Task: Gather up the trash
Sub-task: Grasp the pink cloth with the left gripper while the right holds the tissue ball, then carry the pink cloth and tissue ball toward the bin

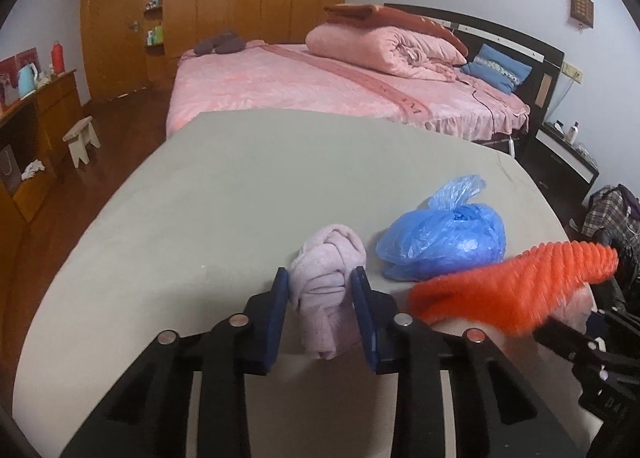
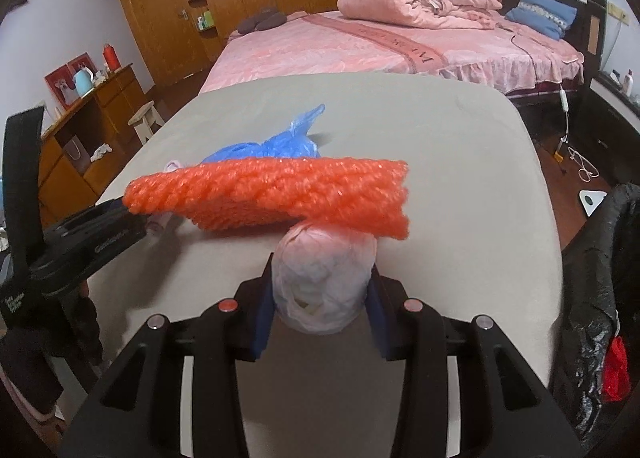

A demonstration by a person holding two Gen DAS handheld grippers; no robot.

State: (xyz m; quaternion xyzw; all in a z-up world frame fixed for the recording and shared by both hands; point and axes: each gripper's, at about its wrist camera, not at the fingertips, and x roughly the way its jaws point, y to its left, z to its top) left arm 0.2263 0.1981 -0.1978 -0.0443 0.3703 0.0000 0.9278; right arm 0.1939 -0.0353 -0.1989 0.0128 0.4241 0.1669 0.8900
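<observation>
Left tongs (image 1: 320,278) straddle the twisted pale lilac cloth wad (image 1: 326,282) at the near edge of the grey-green counter (image 1: 240,178). The blue pads sit right against its sides, though a firm pinch I cannot tell. Just beyond and to the right lies the crumpled blue plastic bag (image 1: 444,242), knotted, resting on the counter.

Over to the right tongs (image 2: 322,290): they are pinching a bundled whitish-pink plastic bag (image 2: 324,278), pads pressed into both sides. Draped across the top of that bundle is a bright orange foam-net sleeve (image 2: 272,194), stretching left, with its left end meeting the black body of the other tool. The blue bag peeks out behind it.

At the far right edge hangs a black rubbish bag (image 2: 596,290), something red inside it.
</observation>
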